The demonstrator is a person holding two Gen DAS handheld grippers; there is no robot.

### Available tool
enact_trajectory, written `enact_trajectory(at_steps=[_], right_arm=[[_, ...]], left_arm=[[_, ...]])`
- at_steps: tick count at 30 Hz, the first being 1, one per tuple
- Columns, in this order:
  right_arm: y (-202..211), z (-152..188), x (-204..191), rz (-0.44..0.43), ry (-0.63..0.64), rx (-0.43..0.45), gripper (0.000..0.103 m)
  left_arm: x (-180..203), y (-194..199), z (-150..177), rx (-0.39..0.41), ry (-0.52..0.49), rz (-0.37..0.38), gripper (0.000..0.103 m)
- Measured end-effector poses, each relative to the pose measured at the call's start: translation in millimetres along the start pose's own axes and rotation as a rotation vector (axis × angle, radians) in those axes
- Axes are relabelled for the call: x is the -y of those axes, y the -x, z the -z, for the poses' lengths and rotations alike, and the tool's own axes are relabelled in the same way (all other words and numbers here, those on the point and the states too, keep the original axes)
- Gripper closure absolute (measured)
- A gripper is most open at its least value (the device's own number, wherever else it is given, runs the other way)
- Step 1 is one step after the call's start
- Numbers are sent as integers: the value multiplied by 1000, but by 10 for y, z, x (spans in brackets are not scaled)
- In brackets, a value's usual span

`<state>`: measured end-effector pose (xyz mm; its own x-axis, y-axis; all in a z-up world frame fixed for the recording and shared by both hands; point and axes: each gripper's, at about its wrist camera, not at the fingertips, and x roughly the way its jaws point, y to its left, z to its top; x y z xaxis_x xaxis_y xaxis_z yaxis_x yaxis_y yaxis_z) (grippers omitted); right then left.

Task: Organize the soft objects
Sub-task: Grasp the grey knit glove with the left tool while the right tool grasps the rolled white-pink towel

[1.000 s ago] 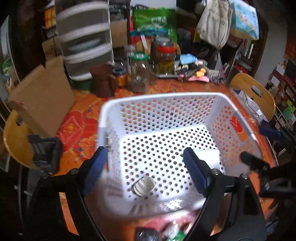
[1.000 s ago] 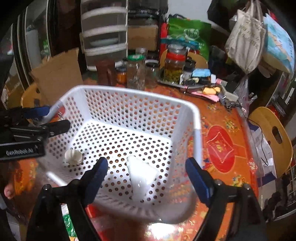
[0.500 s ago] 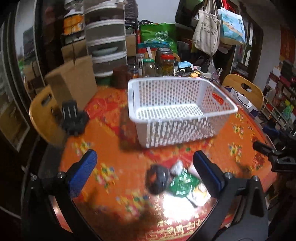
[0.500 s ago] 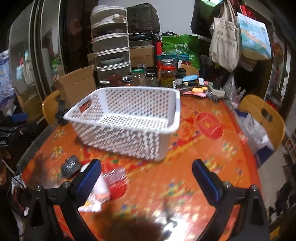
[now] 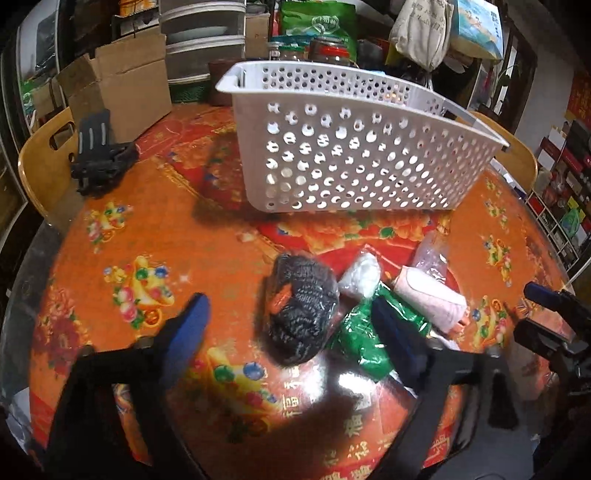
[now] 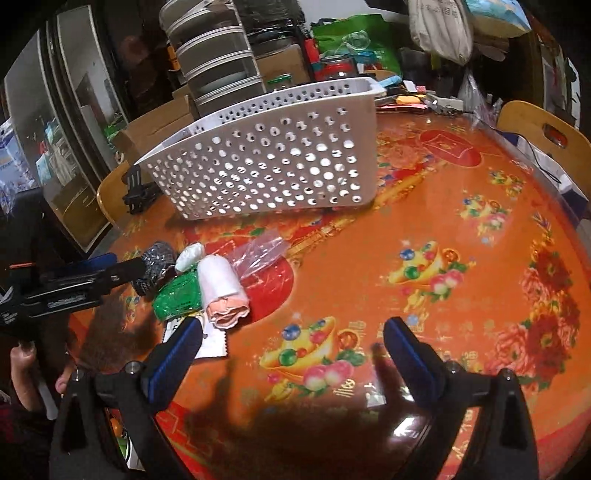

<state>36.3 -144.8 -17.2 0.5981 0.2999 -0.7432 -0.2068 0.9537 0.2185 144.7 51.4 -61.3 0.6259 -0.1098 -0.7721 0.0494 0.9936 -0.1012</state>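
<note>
The left gripper (image 5: 291, 328) is closing around the dark knitted bundle (image 5: 301, 308), which lies in front of the white perforated plastic basket (image 5: 354, 147), pads not yet pressing. The risk, I'd say: its right finger snags the crinkly green packet (image 5: 364, 341) just beside the bundle (they're touching). The right gripper (image 6: 291, 339) hangs wide and empty.

Round table (image 5: 155, 236) under a glossy orange-red floral cloth, strong glare at its near edge. Wooden chairs: one at the table's left edge (image 5: 40, 162), one at the right edge (image 6: 543, 129). Open cardboard box (image 5: 122, 85) at the far-left edge, grey stacked drawer unit (image 6: 218, 62) behind it. Far edge is crowded with glass jars (image 5: 328, 48) and a green bag (image 5: 314, 22). Canvas tote (image 6: 439, 26) hangs above the far right. Shelving with small items (image 5: 565, 199) along the right wall. Room is dim, lit from overhead.
</note>
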Motion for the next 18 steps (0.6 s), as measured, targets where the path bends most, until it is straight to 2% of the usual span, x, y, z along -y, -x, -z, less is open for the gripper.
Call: enact_trajectory(at_steps=[5,7,11,16,18], right_arm=[[-92,-37,-80,-3,27,-10,5],[-115,-66,-131,-8,39,-12,8],[-211,-126,-280,-13,91,-24,12],[-404,-170,-460,-13,161,-59,32],[-481,-182,-507,-18,177,-76,36]], left_arm=[[79,-213,-41,-27,-20,-10,52],[90,-256,-32,-34,-23,12,61],[65,-234,-14,-2,-23,-1,61],[-126,-103,41,26,17,13,61],[-197,-56,66,33,28,16,61]])
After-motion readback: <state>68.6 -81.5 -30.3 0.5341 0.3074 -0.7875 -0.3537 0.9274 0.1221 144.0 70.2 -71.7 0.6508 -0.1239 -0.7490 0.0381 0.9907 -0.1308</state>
